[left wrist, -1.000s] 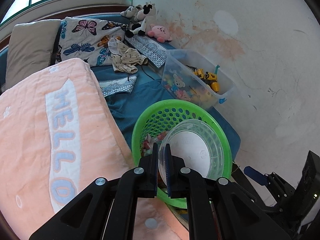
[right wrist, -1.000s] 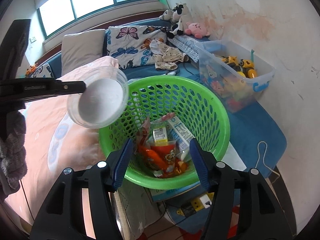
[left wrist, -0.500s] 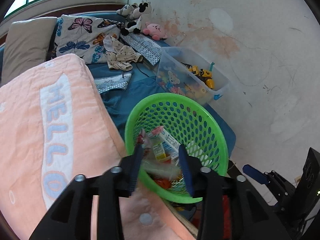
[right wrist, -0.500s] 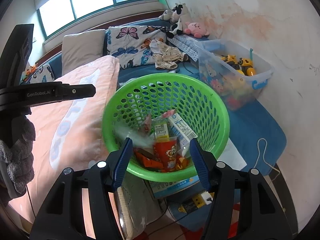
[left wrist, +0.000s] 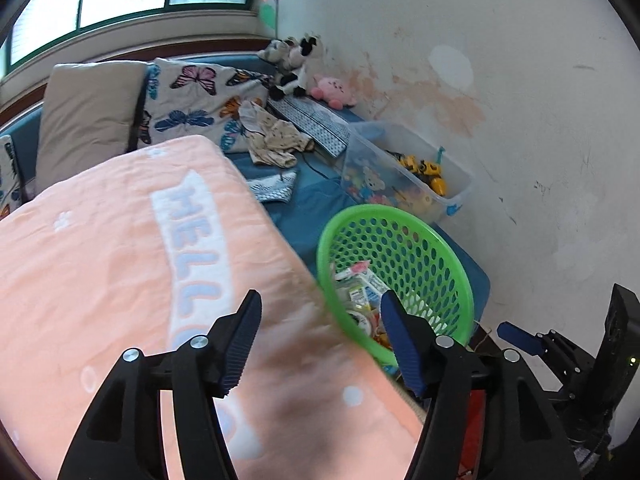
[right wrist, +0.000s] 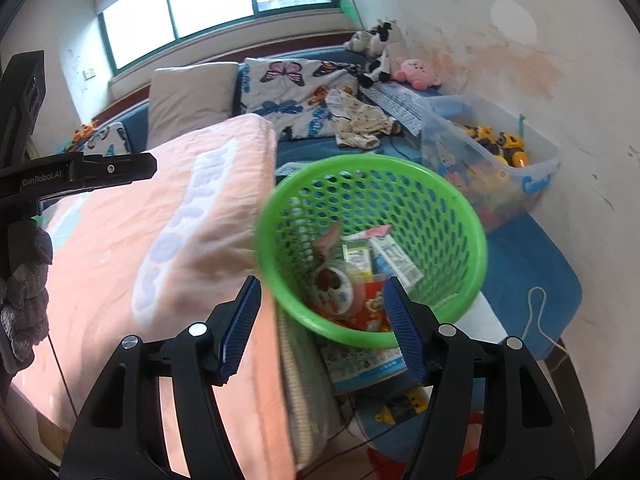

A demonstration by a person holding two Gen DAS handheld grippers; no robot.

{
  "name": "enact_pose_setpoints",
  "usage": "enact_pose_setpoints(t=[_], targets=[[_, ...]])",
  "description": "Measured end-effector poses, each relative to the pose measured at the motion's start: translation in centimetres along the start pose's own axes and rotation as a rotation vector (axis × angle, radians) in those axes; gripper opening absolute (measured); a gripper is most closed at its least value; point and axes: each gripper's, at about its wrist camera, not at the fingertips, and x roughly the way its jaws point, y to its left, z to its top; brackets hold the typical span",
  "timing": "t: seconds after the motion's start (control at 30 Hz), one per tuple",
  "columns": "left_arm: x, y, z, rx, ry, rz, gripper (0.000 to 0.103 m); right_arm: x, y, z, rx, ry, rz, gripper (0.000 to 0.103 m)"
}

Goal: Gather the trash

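Nearest the cameras, the left gripper (left wrist: 320,336) stood with its jaws opening and nothing between them, poised over the edge of a peach blanket (left wrist: 100,260) lettered "HELLO". The right gripper (right wrist: 322,320) likewise had its jaws opening, empty, above the near rim of the green basket (right wrist: 452,208). In the right wrist view the left gripper's black finger crossed the left edge of the picture, with a grey sleeve (right wrist: 24,308) below it.

The green basket sat at the bed's edge, touching the blanket's side. Inside it lay the trash (right wrist: 356,276): a clear round container with a printed lid, a red snack packet and a white-and-blue carton, piled at the bottom. Below the basket, a printed box (right wrist: 364,364) and cables lay on the floor.

Beyond the basket, a blue sheet (right wrist: 528,264) covered the bed. A clear plastic bin (right wrist: 536,172) of toys, yellow vehicles among them, stood against the stained white wall (left wrist: 540,100). Further back lay crumpled clothing (left wrist: 272,144), a butterfly-print pillow (left wrist: 192,100) and a beige pillow (left wrist: 88,108). A pink plush (left wrist: 334,90) and a black-and-white plush (left wrist: 292,64) occupied the far corner, under a green-framed window (right wrist: 200,12).
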Motion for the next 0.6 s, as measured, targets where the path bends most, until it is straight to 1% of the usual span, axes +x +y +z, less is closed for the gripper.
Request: enact_pose_setpoints(t=[0.07, 0.1, 0.2, 0.3, 0.33, 0.4, 0.47, 0.5, 0.6], targets=[[-1.3, 0.8, -0.4, -0.007, -0.013, 0.009, 0.065, -0.3, 0.9, 0.0, -0.013, -0.009, 0.009, 0.067], [-1.8, 1.2, -0.7, -0.01, -0.018, 0.014, 0.066, -0.5, 1.3, 0.0, -0.02, -0.016, 0.014, 0.068], [-3.6, 2.3, -1.8, -0.007, -0.043, 0.049, 0.07, -1.0, 3.2, -0.1, -0.047, -0.018, 0.033, 0.07], [-5.4, 3.9, -2.9, -0.025, -0.06, 0.076, 0.073, -1.2, 4.8, -0.4, -0.082, -0.024, 0.033, 0.073], [-5.8, 4.2, -3.2, -0.031, -0.062, 0.081, 0.075, -1.3, 5.4, -0.5, -0.094, -0.027, 0.029, 0.074], [-6.7, 5.1, -3.9, -0.043, -0.069, 0.103, 0.077, -1.5, 6.6, -0.9, -0.109, -0.033, 0.021, 0.075], [-7.8, 6.0, -4.7, -0.047, -0.086, 0.138, 0.084, -1.5, 7.6, -1.2, -0.119, -0.033, 0.029, 0.078], [-8.4, 6.4, -5.3, -0.048, -0.096, 0.163, 0.085, -1.5, 8.2, -1.4, -0.124, -0.03, 0.032, 0.079], [-9.5, 7.3, -6.4, -0.045, -0.107, 0.197, 0.089, -1.5, 9.5, -1.9, -0.139, -0.032, 0.031, 0.082]])
